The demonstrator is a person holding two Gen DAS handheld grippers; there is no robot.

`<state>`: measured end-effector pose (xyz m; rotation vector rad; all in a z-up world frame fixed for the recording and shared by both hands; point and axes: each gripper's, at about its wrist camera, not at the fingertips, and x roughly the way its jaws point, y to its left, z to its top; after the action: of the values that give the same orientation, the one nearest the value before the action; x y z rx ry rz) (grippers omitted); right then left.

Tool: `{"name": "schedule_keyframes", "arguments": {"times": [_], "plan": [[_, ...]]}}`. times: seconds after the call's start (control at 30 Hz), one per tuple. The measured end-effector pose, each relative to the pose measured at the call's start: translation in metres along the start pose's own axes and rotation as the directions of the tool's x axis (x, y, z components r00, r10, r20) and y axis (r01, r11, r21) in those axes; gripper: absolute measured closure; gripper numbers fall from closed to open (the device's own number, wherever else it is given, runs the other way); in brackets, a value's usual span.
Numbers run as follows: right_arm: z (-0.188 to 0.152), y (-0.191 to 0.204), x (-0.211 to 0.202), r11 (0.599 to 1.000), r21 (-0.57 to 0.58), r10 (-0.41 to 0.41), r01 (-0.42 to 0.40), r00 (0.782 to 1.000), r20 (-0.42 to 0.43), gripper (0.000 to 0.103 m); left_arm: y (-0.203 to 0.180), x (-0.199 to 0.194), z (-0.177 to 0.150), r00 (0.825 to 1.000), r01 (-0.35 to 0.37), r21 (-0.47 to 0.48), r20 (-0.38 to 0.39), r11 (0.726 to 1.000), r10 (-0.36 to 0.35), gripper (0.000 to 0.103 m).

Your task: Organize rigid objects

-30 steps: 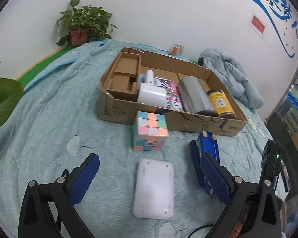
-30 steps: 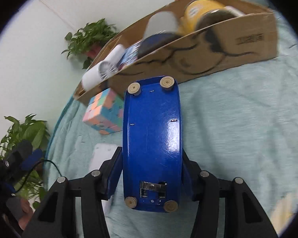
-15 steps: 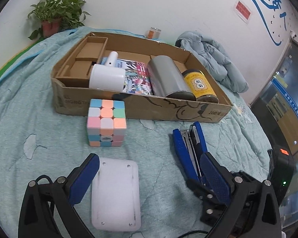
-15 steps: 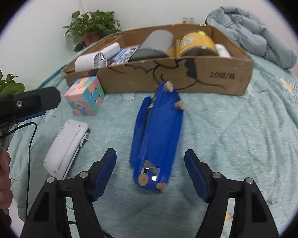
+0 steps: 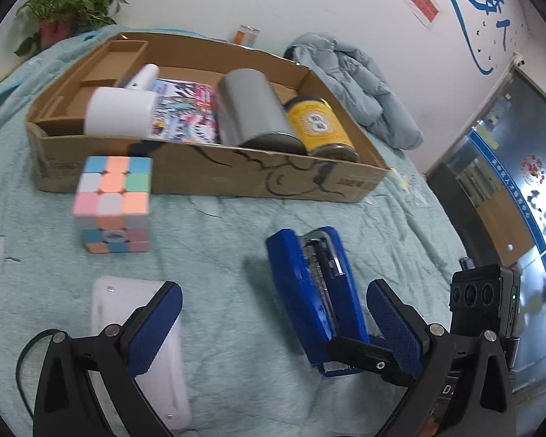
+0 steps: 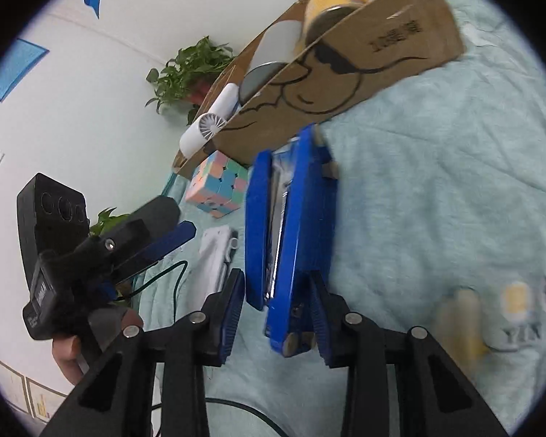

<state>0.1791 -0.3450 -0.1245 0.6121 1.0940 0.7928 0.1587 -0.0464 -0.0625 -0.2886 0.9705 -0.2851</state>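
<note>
With the right gripper [image 6: 278, 313] spread wide around the blue metal stapler [image 6: 291, 233] lying on its side on the teal bedspread [image 6: 436, 182], and the left gripper [image 5: 269, 324] hovering open, clamping squarely across both halves should prevent twisting.

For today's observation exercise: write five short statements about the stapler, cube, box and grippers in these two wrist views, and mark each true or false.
1. The blue stapler sits between the right gripper's fingers. True.
2. The puzzle cube lies inside the cardboard box. False: it stands on the blanket in front of the box.
3. The left gripper holds the white device. False: its jaws are open and hold nothing.
4. A yellow-labelled jar lies in the box. True.
5. The box is empty. False: it holds several items.
</note>
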Motion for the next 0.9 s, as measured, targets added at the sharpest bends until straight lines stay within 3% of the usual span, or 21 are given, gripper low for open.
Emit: {"name": "schedule_keyframes", "arguments": {"times": [0.03,0.07,0.1,0.13,0.17,0.23,0.43,0.53,0.63,0.67,0.77,0.8,0.83,0.87,0.9], "plan": [[-0.001,-0.002,-0.008,1.0,-0.003,-0.021,0.021,1.0,0.014,0.062,-0.004,0.003,0.0,1.0,0.005,0.007,-0.007,1.0,-0.005,0.001],[-0.001,-0.002,-0.02,0.995,-0.02,-0.095,0.096,0.994,0.05,0.059,-0.007,0.005,0.0,1.0,0.007,0.013,-0.013,1.0,-0.007,0.001],[-0.004,-0.001,-0.027,0.988,-0.041,-0.144,0.148,0.986,0.084,0.04,-0.011,0.01,0.0,1.0,0.008,0.019,-0.023,1.0,-0.008,0.001],[-0.005,0.0,-0.036,0.977,-0.054,-0.198,0.206,0.972,0.125,0.031,-0.013,0.013,0.0,1.0,0.01,0.022,-0.03,1.0,-0.01,0.001],[-0.006,0.002,-0.047,0.959,-0.064,-0.261,0.275,0.95,0.171,0.03,-0.015,0.015,0.0,0.999,0.014,0.025,-0.034,1.0,-0.013,0.001],[-0.009,0.008,-0.054,0.943,-0.099,-0.297,0.319,0.936,0.189,0.03,-0.017,0.024,0.001,0.998,0.034,0.022,-0.045,0.999,-0.033,0.001],[-0.028,0.054,-0.031,0.879,-0.319,-0.31,0.353,0.934,0.179,0.03,-0.009,0.046,0.003,0.993,0.034,-0.011,-0.114,0.999,-0.035,0.006],[-0.046,0.077,-0.001,0.818,-0.443,-0.327,0.368,0.93,0.168,0.03,0.002,0.026,0.006,0.998,0.021,-0.033,-0.056,0.999,-0.023,0.006],[-0.056,0.087,0.024,0.78,-0.502,-0.356,0.374,0.924,0.136,0.03,0.015,0.011,0.008,0.999,-0.048,-0.052,-0.01,0.997,0.048,0.005],[-0.056,0.089,0.031,0.777,-0.503,-0.365,0.378,0.922,0.129,0.03,0.019,0.007,0.008,0.997,-0.082,-0.061,-0.002,0.995,0.082,0.005],[-0.05,0.087,0.042,0.79,-0.456,-0.396,0.408,0.909,0.128,0.031,0.027,0.004,0.007,0.995,-0.099,-0.057,-0.013,0.993,0.099,0.005],[-0.046,0.085,0.045,0.794,-0.438,-0.41,0.421,0.903,0.125,0.036,0.027,0.005,0.006,0.994,-0.106,-0.055,-0.016,0.993,0.105,0.005],[-0.043,0.082,0.048,0.794,-0.421,-0.431,0.439,0.894,0.119,0.055,0.028,0.004,0.005,0.994,-0.105,-0.053,-0.019,0.993,0.104,0.005],[-0.04,0.08,0.05,0.79,-0.414,-0.447,0.453,0.887,0.118,0.055,0.028,0.004,0.004,0.995,-0.097,-0.05,-0.022,0.994,0.096,0.005],[-0.037,0.08,0.048,0.809,-0.403,-0.421,0.429,0.9,0.112,0.063,0.027,0.005,0.003,0.996,-0.085,-0.049,-0.026,0.995,0.083,0.005]]}}
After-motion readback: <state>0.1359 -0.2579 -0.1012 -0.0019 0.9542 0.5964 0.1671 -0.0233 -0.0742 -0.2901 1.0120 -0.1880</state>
